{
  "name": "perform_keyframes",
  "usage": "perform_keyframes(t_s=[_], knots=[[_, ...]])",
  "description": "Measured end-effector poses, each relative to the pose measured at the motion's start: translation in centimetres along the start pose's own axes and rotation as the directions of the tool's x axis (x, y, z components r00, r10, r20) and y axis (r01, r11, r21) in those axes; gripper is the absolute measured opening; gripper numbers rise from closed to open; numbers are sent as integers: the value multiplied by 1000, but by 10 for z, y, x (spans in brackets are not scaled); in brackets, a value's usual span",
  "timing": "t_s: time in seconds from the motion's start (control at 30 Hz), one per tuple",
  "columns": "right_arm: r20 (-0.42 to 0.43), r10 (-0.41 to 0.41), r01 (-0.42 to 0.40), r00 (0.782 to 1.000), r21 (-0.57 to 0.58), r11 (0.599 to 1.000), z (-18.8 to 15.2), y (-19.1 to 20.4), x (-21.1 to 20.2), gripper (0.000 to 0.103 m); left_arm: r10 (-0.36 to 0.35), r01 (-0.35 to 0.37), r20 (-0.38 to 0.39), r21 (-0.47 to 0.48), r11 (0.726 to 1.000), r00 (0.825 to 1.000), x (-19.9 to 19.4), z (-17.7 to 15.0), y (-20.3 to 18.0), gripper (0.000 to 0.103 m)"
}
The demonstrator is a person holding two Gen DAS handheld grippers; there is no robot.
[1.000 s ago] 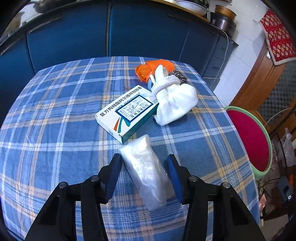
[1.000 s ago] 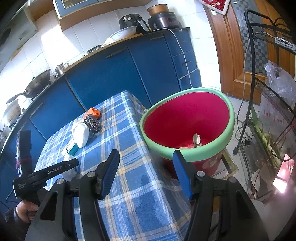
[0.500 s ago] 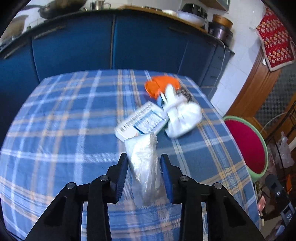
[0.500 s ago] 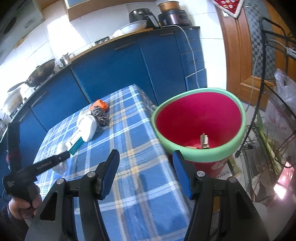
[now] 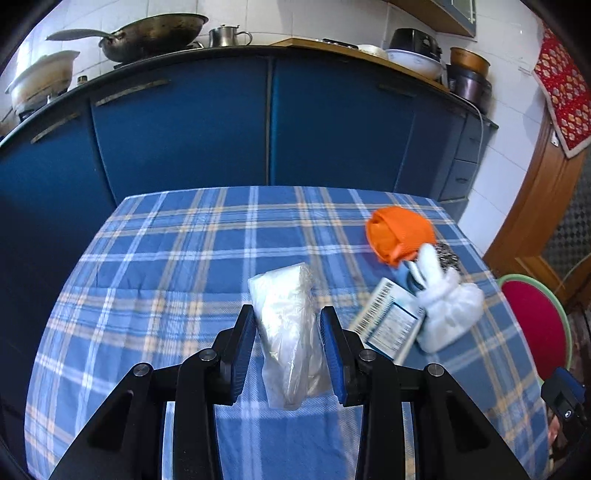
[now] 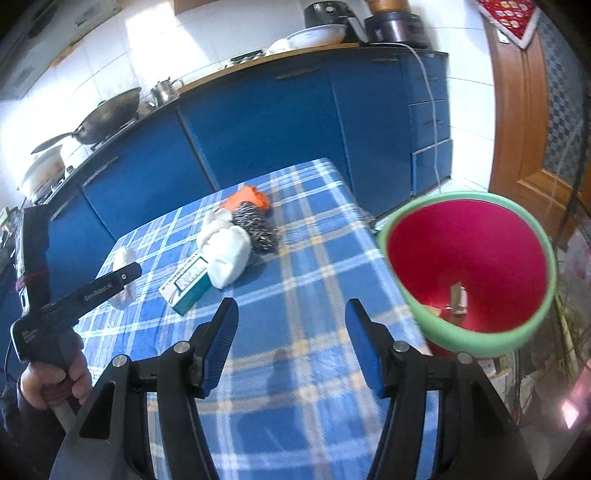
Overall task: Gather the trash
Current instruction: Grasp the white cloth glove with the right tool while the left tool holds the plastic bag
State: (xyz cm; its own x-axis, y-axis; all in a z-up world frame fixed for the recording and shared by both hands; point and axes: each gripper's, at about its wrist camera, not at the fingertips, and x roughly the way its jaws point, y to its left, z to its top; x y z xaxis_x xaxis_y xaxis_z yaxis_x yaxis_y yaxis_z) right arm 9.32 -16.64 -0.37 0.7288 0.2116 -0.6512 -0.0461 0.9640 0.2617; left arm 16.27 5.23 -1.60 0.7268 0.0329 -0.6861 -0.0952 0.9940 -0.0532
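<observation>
In the left wrist view, a wok and a kettle are seen on the counter at the upper left, above blue cabinets. The checked tablecloth fills the middle of the frame. At lower centre the left gripper is clamped on a crumpled clear bag, which is squeezed between both blue pads and stands up above the cloth (whether its lower end touches the cloth cannot be told). To the right of centre a box is seen lying on the cloth, with a white knotted bag touching its right side, an orange bag above them, and a steel scourer just beside the orange bag. At the right edge part of the bin, red inside with a green rim, is seen beyond the table edge.

In the right wrist view, the left gripper is seen at the left edge, held by a hand at lower left, with the clear bag at its tip. The box, white bag, scourer and orange bag are grouped at centre on the cloth. At lower centre the right gripper is held with its jaws spread wide and nothing between them. The bin is seen at the right, just beside the table's edge, with scraps at its bottom.
</observation>
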Motion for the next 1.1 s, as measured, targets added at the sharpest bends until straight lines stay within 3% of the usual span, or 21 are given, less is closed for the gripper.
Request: perform_keyframes(t_s=[0.57,0.93,0.97,1.03,1.1], knots=[[-59,41,-46,997,-88,995,28,53,77,66,-18,12,-55,-108,994,998,35,-11,29,37],[-79,42,-49,996,-88,995,35,57,103,66,-25,17,-66,-120,993,998,37,-13,31,37],[-78,43,-50,996,-86,995,35,57,103,65,-26,17,-67,-122,992,997,38,-13,31,37],[-82,51,-58,995,-83,995,36,56,104,52,-27,18,-68,-125,992,997,38,-13,32,37],[-86,56,-63,995,-81,995,35,55,104,45,-26,17,-69,-129,992,997,38,-13,33,37]])
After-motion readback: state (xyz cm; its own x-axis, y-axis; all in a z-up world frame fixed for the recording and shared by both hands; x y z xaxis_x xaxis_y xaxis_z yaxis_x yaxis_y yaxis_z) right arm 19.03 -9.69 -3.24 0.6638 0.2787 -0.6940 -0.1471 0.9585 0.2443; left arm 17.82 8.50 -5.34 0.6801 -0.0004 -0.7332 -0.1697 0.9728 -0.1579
